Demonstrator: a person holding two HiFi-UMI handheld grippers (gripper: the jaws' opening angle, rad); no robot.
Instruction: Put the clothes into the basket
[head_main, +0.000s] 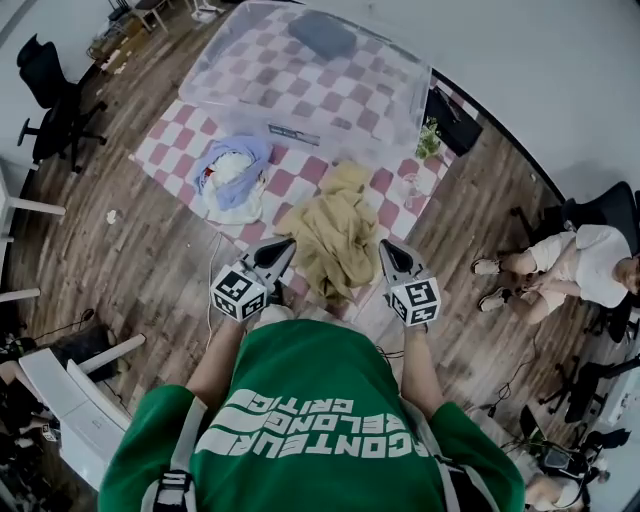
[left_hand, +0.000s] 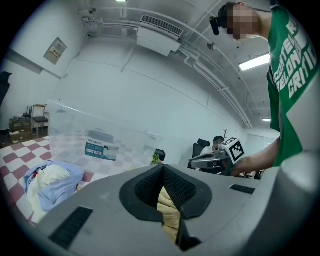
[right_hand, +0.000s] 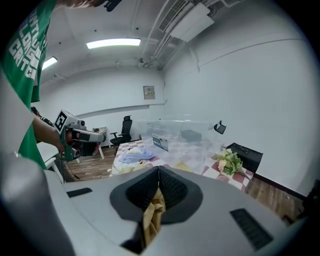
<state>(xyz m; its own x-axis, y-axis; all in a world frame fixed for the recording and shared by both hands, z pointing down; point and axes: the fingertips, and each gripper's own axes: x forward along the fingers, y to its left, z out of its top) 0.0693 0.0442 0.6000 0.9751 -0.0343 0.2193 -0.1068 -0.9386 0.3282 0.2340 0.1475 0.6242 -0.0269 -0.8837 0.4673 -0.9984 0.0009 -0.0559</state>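
So the big clear basket (head_main: 390, 120) at the far end of the checkered mat (head_main: 165, 140) only has one dark blue thing (head_main: 322, 33) in it, and I can't tell what that is. The tan garment (head_main: 338, 240) is short of the basket, hanging by the mat's near edge between my two grippers. The blue and white pile (head_main: 232, 178) sits on the mat, untouched. The left gripper (head_main: 285, 247) and the right gripper (head_main: 388, 247) are both clamped on tan cloth. I'd say barely started: two loads left.
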